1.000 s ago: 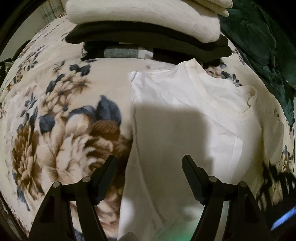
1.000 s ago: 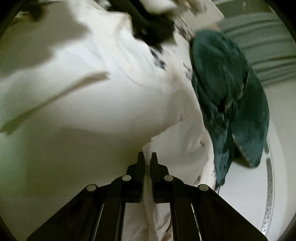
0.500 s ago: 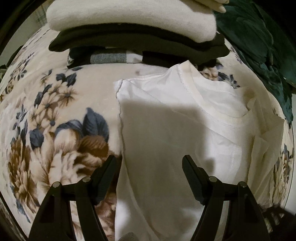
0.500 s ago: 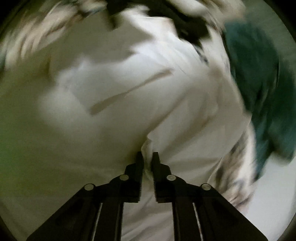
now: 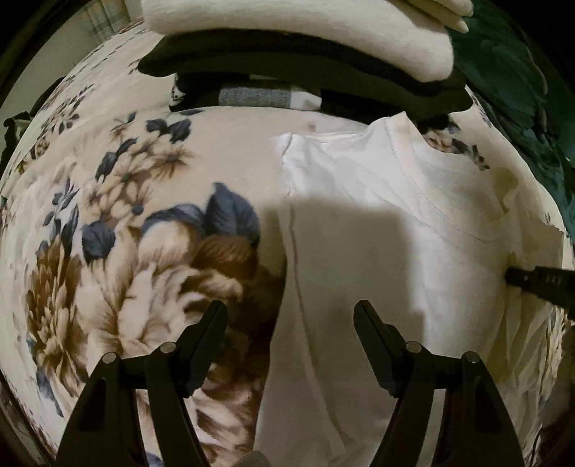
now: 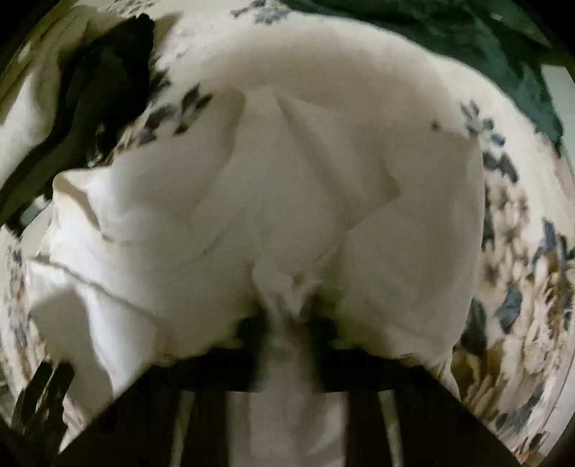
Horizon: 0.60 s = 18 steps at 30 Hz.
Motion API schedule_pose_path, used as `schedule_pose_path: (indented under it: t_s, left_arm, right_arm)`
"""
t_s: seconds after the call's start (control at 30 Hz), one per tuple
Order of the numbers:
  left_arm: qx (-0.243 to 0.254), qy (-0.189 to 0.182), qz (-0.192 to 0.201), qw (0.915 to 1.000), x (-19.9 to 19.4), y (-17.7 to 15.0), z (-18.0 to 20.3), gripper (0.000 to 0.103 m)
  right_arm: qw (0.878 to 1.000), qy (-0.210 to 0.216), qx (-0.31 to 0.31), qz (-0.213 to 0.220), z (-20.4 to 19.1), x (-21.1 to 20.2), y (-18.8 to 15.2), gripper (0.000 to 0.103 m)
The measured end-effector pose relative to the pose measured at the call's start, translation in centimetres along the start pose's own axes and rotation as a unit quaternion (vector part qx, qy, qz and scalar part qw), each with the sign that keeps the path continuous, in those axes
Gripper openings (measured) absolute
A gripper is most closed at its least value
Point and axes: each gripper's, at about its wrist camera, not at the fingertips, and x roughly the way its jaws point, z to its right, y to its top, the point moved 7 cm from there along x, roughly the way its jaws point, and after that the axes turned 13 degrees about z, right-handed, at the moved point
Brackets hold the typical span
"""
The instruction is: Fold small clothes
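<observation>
A white t-shirt (image 5: 377,233) lies flat on the floral blanket (image 5: 143,233), collar toward the far side. My left gripper (image 5: 290,312) hangs open just above the shirt's left edge, with nothing between its fingers. In the left wrist view my right gripper (image 5: 512,277) reaches in from the right edge, at the shirt's right side. The right wrist view is blurred. There the right gripper (image 6: 287,319) points down, and its jaws are closing on a bunched pinch of the white shirt (image 6: 287,179), which drapes away from it.
A stack of folded clothes stands at the far edge: a cream piece (image 5: 305,32) on black ones (image 5: 287,68). A dark green blanket (image 5: 510,82) lies at the far right. Floral blanket shows to the left of the shirt.
The right gripper has swung sideways and rolled, carrying the shirt's pinched right side with it. Its tip has come into the left wrist view. The left gripper has stayed put.
</observation>
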Motion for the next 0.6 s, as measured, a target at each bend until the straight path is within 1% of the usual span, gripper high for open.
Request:
schedule_pose_path:
  t_s: [0.07,0.1,0.13,0.17,0.2,0.23,0.27,0.3,0.33,0.37,0.4,0.47,0.5,0.53,0.57,0.6]
  left_arm:
    - [-0.005,-0.002,0.001,1.0,0.0,-0.2,-0.2,0.071]
    - [-0.008,-0.004,0.002,1.0,0.0,-0.3,-0.3,0.071]
    - [-0.01,-0.005,0.003,0.9999,-0.1,-0.5,-0.5,0.071]
    - [-0.011,-0.005,0.004,0.9999,-0.4,-0.7,-0.8,0.071]
    - [-0.013,-0.005,0.006,0.9999,-0.4,-0.8,-0.8,0.071]
    - [-0.015,-0.006,0.007,0.9998,-0.6,-0.8,-1.2,0.071]
    - [-0.016,-0.007,0.01,0.9998,-0.9,-0.9,-1.4,0.071]
    - [-0.014,-0.006,0.014,0.9998,-1.2,-1.0,-1.7,0.071]
    - [-0.01,-0.003,0.019,0.9998,-1.8,-1.1,-2.0,0.071]
    - [-0.006,-0.002,0.026,0.9997,-2.5,-1.2,-2.1,0.071]
    - [-0.002,-0.001,0.031,0.9995,-3.1,-1.3,-2.0,0.071]
    - [0.009,0.0,0.043,0.9991,-5.1,-1.8,-1.5,0.071]
    - [0.012,-0.005,0.046,0.9989,-6.2,-2.4,-1.0,0.071]
    - [0.015,-0.008,0.048,0.9987,-7.0,-2.7,-0.3,0.071]
    - [0.019,-0.013,0.047,0.9986,-8.2,-3.6,0.6,0.071]
    - [0.022,-0.02,0.043,0.9986,-9.4,-4.6,1.8,0.071]
  right_arm:
    - [0.999,0.024,-0.032,0.018,-1.9,-1.2,0.0,0.008]
    - [0.998,0.046,-0.047,0.019,-3.0,-1.6,-0.2,0.008]
    - [0.995,0.074,-0.063,0.009,-4.0,-1.9,-0.7,0.008]
    - [0.992,0.094,-0.079,-0.013,-4.6,-2.0,-1.3,0.011]
    - [0.991,0.103,-0.08,-0.024,-4.6,-2.1,-1.4,0.017]
    - [0.99,0.12,-0.066,-0.038,-4.0,-2.5,-1.6,0.035]
    - [0.989,0.134,-0.044,-0.041,-2.9,-3.2,-1.4,0.054]
    - [0.988,0.149,-0.018,-0.04,-1.7,-4.2,-1.1,0.058]
    - [0.987,0.158,-0.001,-0.039,-0.7,-5.0,-1.1,0.059]
    - [0.986,0.159,0.021,-0.037,1.5,-6.4,-1.0,0.059]
    - [0.987,0.156,0.03,-0.037,2.6,-7.0,-0.4,0.059]
    - [0.986,0.155,0.055,-0.037,6.6,-9.2,-0.7,0.06]
    - [0.985,0.155,0.063,-0.041,8.3,-9.9,-0.7,0.06]
    - [0.985,0.152,0.073,-0.049,10.6,-10.9,-1.5,0.06]
    - [0.984,0.149,0.076,-0.055,12.3,-11.4,-1.2,0.06]
    - [0.985,0.144,0.076,-0.063,13.5,-11.7,-1.8,0.06]
